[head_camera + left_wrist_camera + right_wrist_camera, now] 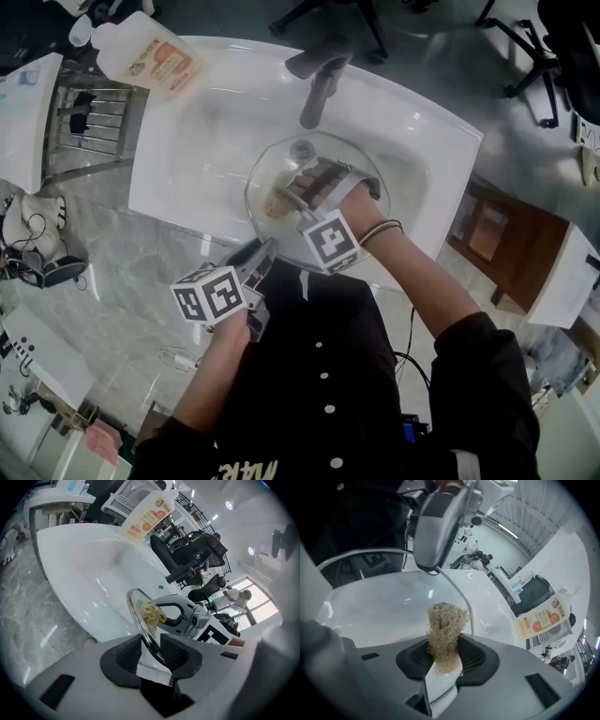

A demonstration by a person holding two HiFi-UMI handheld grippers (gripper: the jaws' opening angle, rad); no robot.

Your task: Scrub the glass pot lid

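The glass pot lid (272, 178) with its metal rim hangs tilted over the white sink (187, 159). My left gripper (263, 255) is shut on the lid's near rim; in the left gripper view that rim (140, 616) runs up from between the dark pads of the left gripper (151, 651). My right gripper (302, 187) reaches over the lid, shut on a tan fibrous scrubber (277, 202). In the right gripper view the scrubber (446, 630) stands up from the right gripper (446, 657) with its tip against the glass (384, 602).
The faucet (319, 80) stands just behind the lid, with the drain (302, 148) under it. An orange-labelled soap bottle (150, 56) lies on the sink's far left corner. A wire rack (94, 112) is at the left, and office chairs (525, 47) stand beyond.
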